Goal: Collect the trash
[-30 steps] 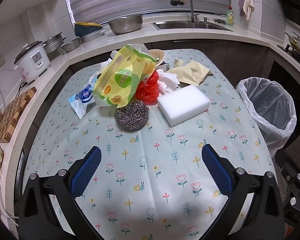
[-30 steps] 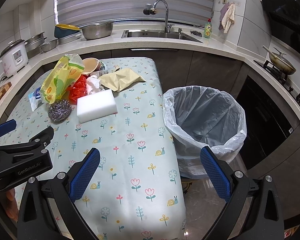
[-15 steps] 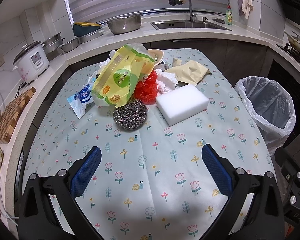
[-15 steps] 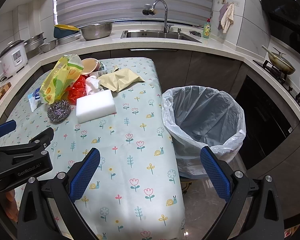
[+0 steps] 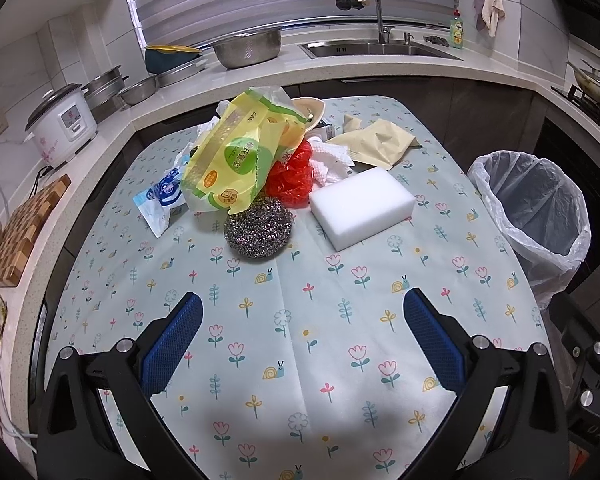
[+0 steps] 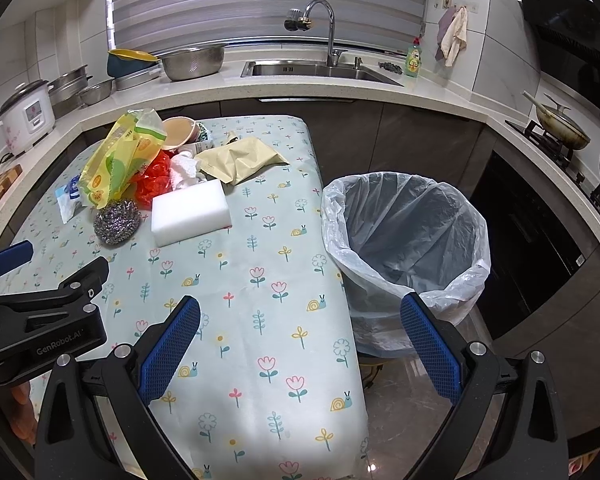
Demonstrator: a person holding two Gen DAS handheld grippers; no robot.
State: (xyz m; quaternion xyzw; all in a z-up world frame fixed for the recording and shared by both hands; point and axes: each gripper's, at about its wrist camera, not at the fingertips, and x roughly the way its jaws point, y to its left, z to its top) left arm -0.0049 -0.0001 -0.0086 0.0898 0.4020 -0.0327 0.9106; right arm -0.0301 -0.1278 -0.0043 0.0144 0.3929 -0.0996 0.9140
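Observation:
A heap of trash lies at the far half of the flowered table point(image 5: 284, 320): a yellow-green wrapper point(image 5: 236, 160), a red plastic bag point(image 5: 292, 178), a steel scourer point(image 5: 259, 227), a white sponge block point(image 5: 362, 208), crumpled white tissue point(image 5: 332, 166), a tan paper bag point(image 5: 376, 146) and a blue-white packet point(image 5: 160, 196). A lined trash bin point(image 6: 408, 248) stands on the floor to the table's right. My left gripper point(image 5: 300, 340) hangs open over the near table, short of the scourer. My right gripper point(image 6: 300, 344) is open above the table's right edge, beside the bin.
A beige bowl point(image 5: 310, 110) sits behind the heap. The counter holds a rice cooker point(image 5: 60, 126), metal bowls point(image 5: 246, 46), a sink point(image 5: 376, 48) and a cutting board point(image 5: 24, 234). A stove with a pan point(image 6: 560, 128) is at the right. The left gripper's body point(image 6: 40, 316) shows in the right wrist view.
Both grippers have drifted slightly back or up, so the heap sits a little higher in the views. Nothing was grasped or moved.

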